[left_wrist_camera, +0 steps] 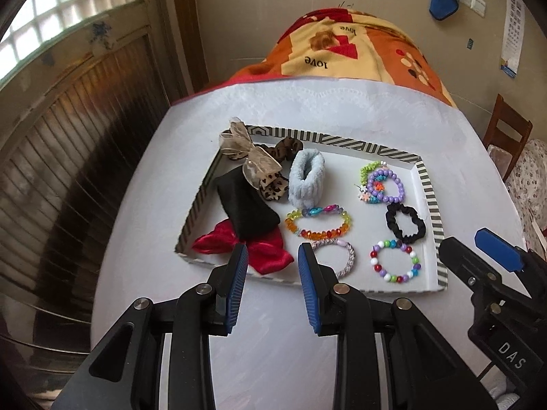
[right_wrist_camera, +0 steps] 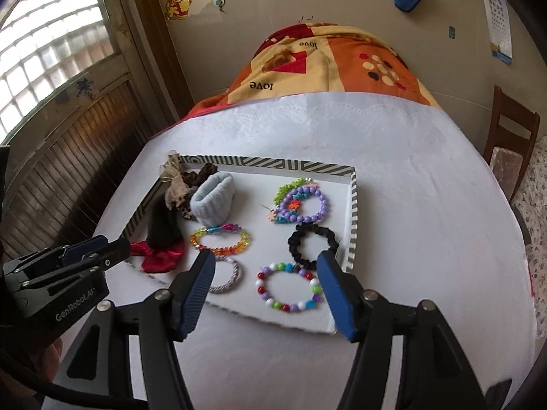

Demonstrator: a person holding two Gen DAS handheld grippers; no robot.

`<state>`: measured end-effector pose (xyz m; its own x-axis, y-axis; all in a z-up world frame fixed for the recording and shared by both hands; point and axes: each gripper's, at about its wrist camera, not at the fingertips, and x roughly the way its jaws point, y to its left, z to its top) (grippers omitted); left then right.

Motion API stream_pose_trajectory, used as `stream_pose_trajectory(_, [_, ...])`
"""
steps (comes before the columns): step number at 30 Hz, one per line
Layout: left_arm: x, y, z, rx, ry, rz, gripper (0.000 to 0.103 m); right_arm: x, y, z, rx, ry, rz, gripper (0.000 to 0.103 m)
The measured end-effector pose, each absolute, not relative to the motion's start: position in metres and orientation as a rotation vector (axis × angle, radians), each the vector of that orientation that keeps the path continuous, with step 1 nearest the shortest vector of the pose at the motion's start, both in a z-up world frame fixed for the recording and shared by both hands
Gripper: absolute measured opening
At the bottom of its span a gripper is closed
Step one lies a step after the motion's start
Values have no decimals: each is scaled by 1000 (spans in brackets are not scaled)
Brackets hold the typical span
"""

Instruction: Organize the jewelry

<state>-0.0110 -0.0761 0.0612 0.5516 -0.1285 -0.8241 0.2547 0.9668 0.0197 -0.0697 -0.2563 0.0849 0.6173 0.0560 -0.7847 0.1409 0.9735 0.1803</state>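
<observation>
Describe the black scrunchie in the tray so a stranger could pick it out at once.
Find the striped-rim tray on the white table. Along its right side, the black scrunchie lies between the purple bead bracelet and the multicolored bead bracelet. It is the only ruffled plain black fabric ring there; its neighbours are beaded.

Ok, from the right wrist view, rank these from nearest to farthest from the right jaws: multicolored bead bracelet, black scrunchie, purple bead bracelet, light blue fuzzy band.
1. multicolored bead bracelet, directly ahead between the jaws
2. black scrunchie, just behind it, right side of the tray
3. purple bead bracelet, farther back on the right
4. light blue fuzzy band, back left; close to 3, hard to separate
</observation>
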Motion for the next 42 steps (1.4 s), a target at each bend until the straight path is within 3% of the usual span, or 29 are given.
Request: stream_pose_trajectory(42, [-76, -36, 97, 145, 860, -240, 12, -129, -208, 121, 174, 880, -126, 72])
